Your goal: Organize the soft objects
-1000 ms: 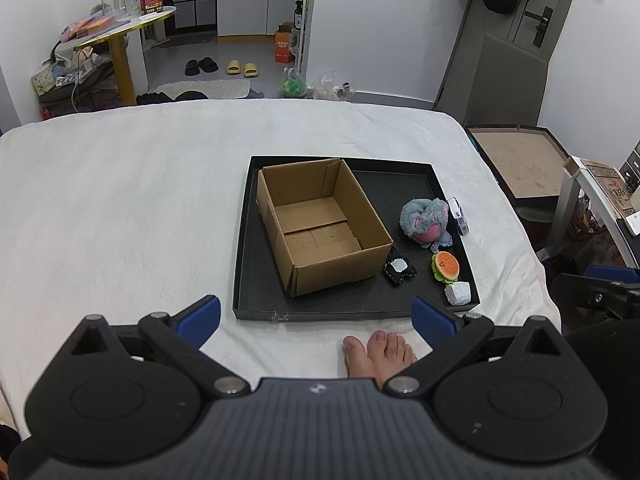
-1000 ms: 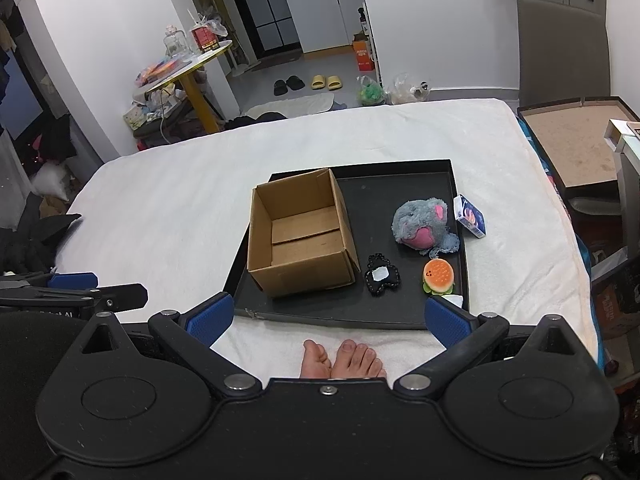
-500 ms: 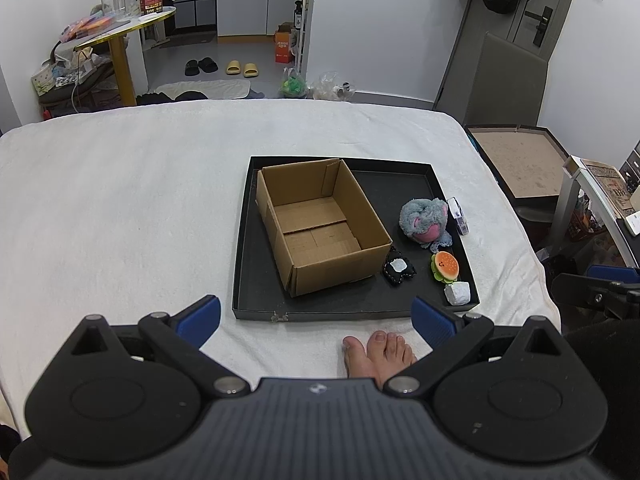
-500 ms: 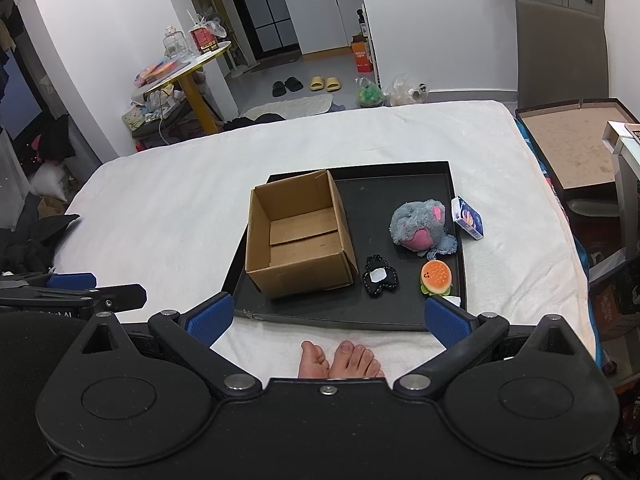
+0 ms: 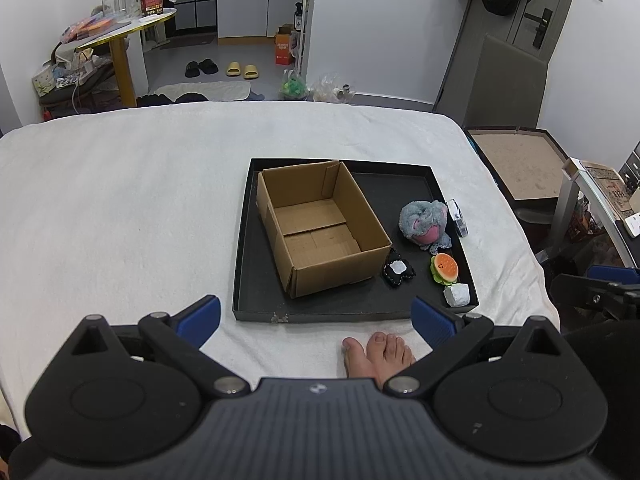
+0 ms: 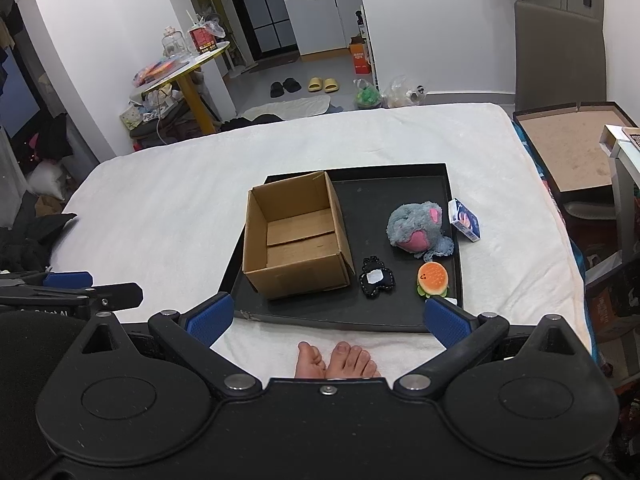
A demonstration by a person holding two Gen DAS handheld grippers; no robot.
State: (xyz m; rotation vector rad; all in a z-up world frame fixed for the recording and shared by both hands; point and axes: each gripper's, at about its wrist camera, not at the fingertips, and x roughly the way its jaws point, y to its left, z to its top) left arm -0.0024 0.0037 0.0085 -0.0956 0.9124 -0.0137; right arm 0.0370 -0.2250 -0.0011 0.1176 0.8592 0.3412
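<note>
Both wrist views face the black tray [image 5: 436, 184] from above.

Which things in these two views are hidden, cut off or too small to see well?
- White block: the right wrist view shows only a sliver; the right gripper finger covers it.
- Small blue carton: print too small to read in either view.
- Cardboard box: near inner wall hidden by its own front side.
- Black tray: floor under the box unseen.

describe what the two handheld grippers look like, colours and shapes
Both look alike. The left gripper and right gripper have black bodies with two round discs, a ribbed centre plate, angular black linkage arms with silver pivot bolts, and blue ribbed pads on the fingertips.
</note>
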